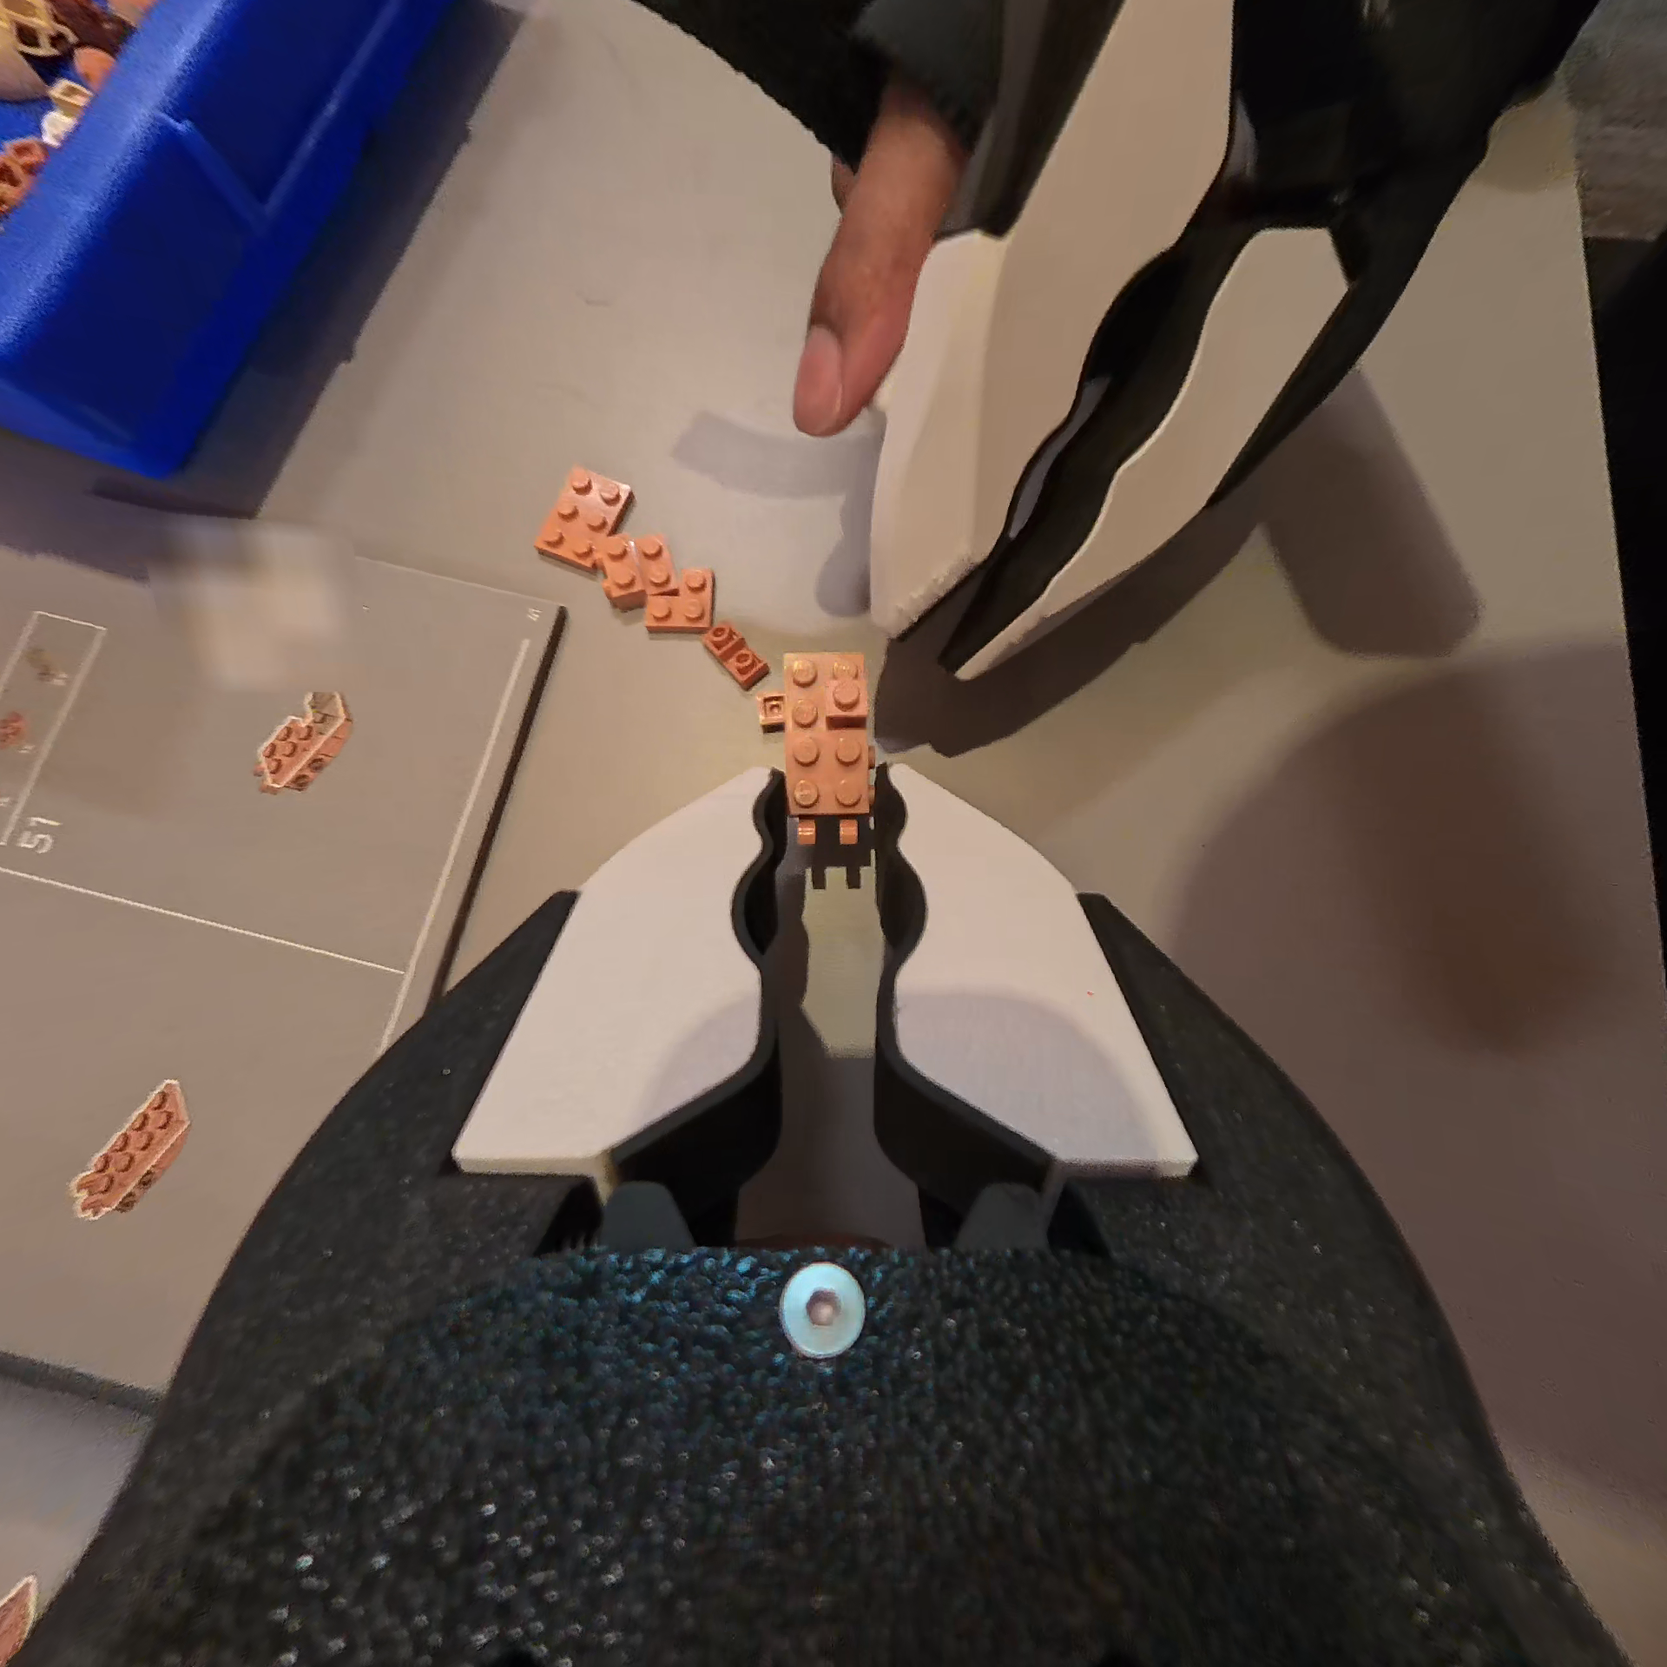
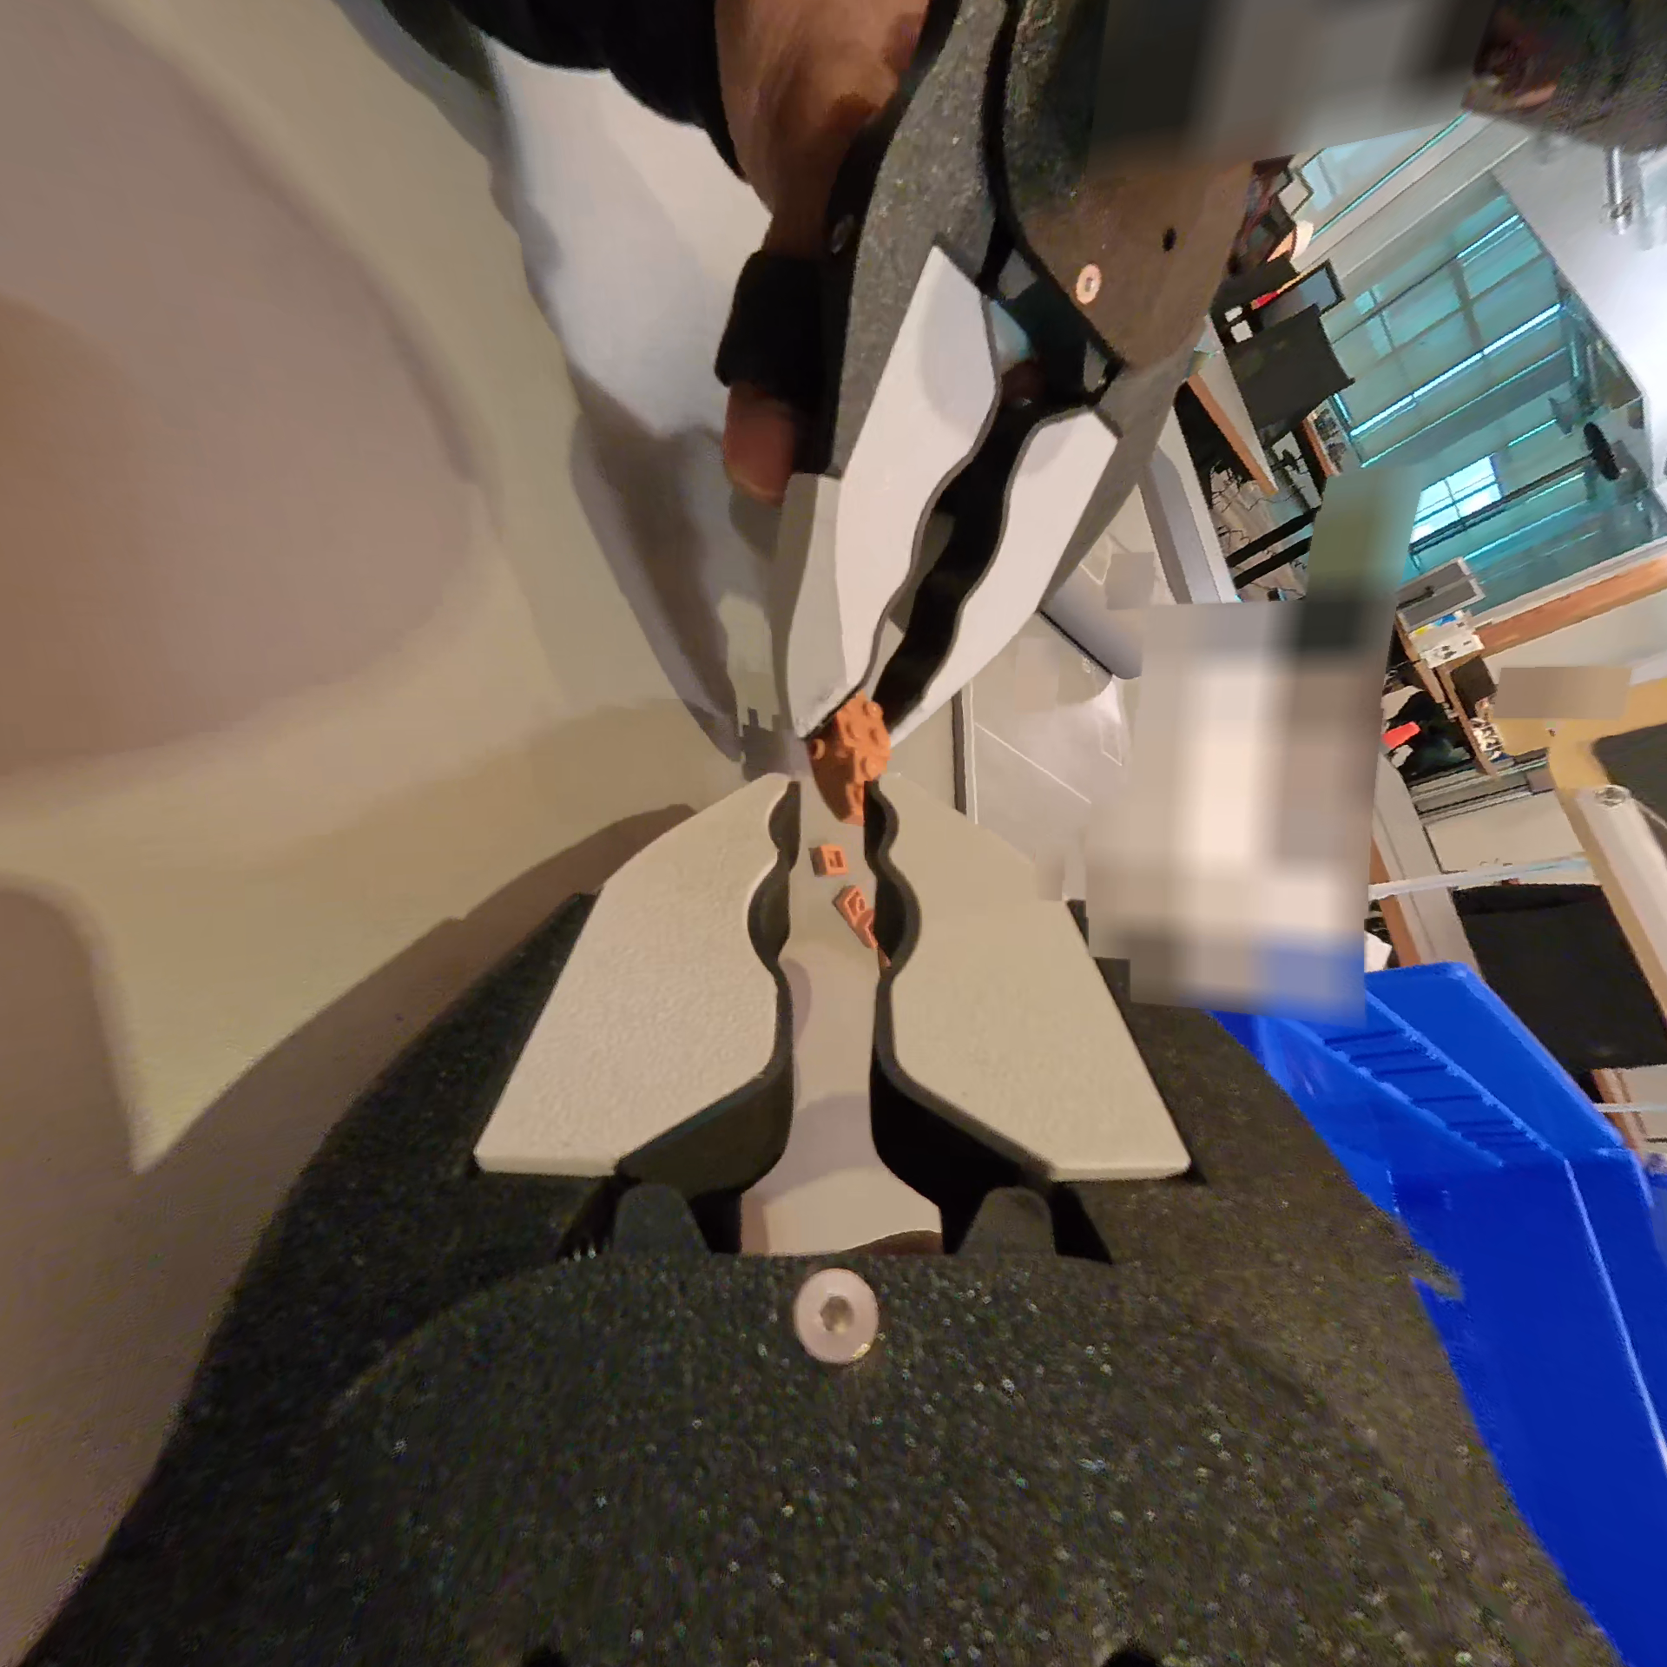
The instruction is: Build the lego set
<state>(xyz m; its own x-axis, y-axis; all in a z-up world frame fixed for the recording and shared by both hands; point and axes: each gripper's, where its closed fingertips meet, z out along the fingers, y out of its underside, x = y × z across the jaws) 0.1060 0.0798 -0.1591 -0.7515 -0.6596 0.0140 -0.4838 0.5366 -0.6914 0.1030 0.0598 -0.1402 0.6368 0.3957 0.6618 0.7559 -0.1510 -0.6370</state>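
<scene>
Left claw (image 1: 828, 794) clamped on near end of orange brick assembly (image 1: 825, 731), lifted over tabletop (image 1: 1263, 902); long axis runs straight out from its tips. Right claw (image 2: 830, 803) slightly apart, empty, tips at assembly's far end. Loose orange plates (image 1: 631, 559) beyond.

A lab or workshop is showing here: a blue plastic parts bin (image 2: 1488, 1218) sitting on a grey worktable (image 1: 1353, 902), wooden benches with dark monitors (image 2: 1281, 361) standing before tall glass windows (image 2: 1461, 298)
</scene>
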